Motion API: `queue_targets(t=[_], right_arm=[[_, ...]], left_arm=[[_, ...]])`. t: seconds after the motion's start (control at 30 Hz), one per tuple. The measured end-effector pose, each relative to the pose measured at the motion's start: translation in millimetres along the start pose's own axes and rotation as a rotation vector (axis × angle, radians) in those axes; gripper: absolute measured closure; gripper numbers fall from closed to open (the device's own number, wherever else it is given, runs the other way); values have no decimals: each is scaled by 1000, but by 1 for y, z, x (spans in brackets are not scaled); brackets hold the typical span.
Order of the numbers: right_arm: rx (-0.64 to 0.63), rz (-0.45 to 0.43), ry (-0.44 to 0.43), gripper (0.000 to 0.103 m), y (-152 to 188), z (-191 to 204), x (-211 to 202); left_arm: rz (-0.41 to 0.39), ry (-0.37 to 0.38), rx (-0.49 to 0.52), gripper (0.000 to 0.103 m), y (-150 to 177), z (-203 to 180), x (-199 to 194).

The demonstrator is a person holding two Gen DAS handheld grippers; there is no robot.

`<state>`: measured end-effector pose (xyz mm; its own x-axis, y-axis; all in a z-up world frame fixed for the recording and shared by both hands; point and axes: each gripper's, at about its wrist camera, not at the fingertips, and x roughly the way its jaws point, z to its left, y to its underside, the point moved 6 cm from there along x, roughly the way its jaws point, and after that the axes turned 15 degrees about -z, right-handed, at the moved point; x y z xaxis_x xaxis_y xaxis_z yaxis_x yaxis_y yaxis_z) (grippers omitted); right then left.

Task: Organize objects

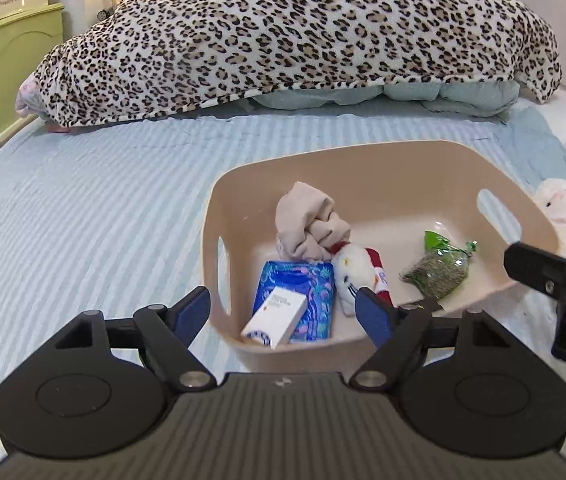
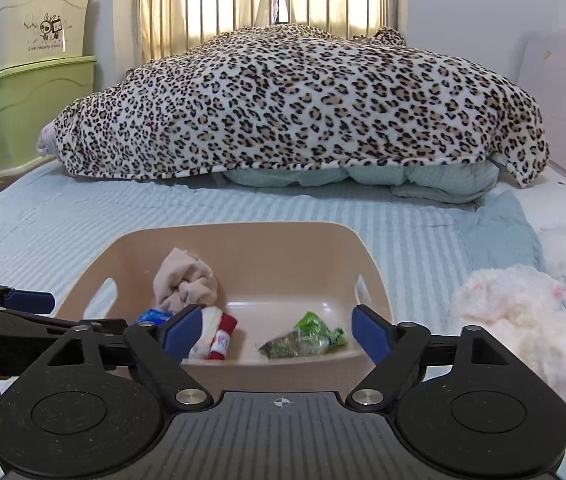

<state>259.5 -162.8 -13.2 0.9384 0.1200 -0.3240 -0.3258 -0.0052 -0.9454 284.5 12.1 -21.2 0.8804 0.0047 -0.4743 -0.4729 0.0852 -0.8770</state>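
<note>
A beige plastic basket (image 1: 383, 160) (image 2: 243, 236) sits on the bed. In it lie a balled beige sock (image 1: 307, 224) (image 2: 183, 280), a white and red plush doll (image 1: 355, 268) (image 2: 215, 332), a blue tissue pack (image 1: 303, 292), a small white box (image 1: 275, 316) and a green snack packet (image 1: 439, 268) (image 2: 303, 336). My left gripper (image 1: 283, 312) is open and empty over the basket's near left corner. My right gripper (image 2: 271, 328) is open and empty at the basket's near rim. The right gripper also shows at the right edge of the left wrist view (image 1: 555, 276).
A fluffy white plush toy (image 2: 523, 328) (image 1: 563, 200) lies on the striped blue bedsheet (image 1: 83, 200) right of the basket. A leopard-print blanket (image 2: 303, 108) covers the bedding heap at the back. Green storage boxes (image 2: 27, 100) stand at the left, a metal headboard (image 2: 283, 0) behind.
</note>
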Motion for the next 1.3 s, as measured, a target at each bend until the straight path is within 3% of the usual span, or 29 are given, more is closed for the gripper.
queue_targets(t=[0.27,0.8,1.3], right_arm=[[41,25,-4,11,8,4,-53],[-4,20,-5,4,22,28,-151],[-25,33,-2,3,40,31,-207]], left_arm=[[-20,-1,-8,15,4,3,-53],[-48,24,-16,15,30,7,-160],[-31,26,-11,15,63,10,-216]])
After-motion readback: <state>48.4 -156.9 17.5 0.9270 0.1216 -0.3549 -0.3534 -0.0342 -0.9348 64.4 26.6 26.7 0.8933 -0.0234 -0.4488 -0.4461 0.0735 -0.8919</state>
